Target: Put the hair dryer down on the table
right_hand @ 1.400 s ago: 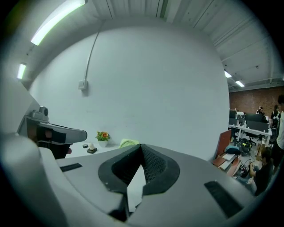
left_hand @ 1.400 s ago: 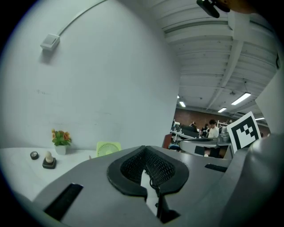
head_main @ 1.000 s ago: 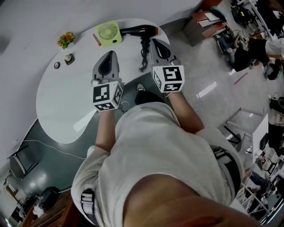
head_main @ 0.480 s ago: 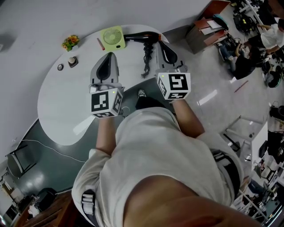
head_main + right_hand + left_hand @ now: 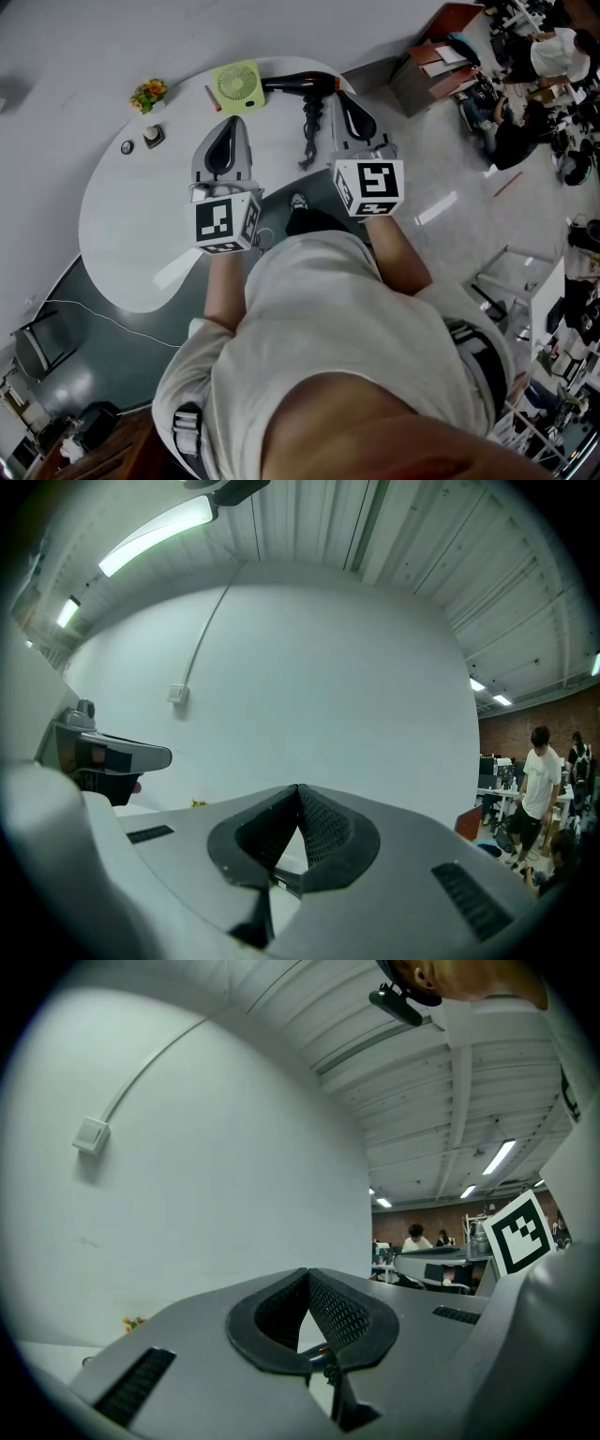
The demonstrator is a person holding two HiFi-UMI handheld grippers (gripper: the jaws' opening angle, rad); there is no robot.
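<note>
While the hair dryer point(image 5: 300, 82) lies at the far edge of the table point(image 5: 131, 225), the head view shows the left gripper point(image 5: 230, 127) and right gripper point(image 5: 342, 101) clear of it. Left gripper view: jaws clenched, empty. Right gripper view: likewise. The task looks done; next, simply withdraw.

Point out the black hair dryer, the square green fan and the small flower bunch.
black hair dryer point(image 5: 300, 82): head view, on its barrel.
square green fan point(image 5: 238, 83): head view, on its grille.
small flower bunch point(image 5: 150, 93): head view, on the blossoms.
</note>
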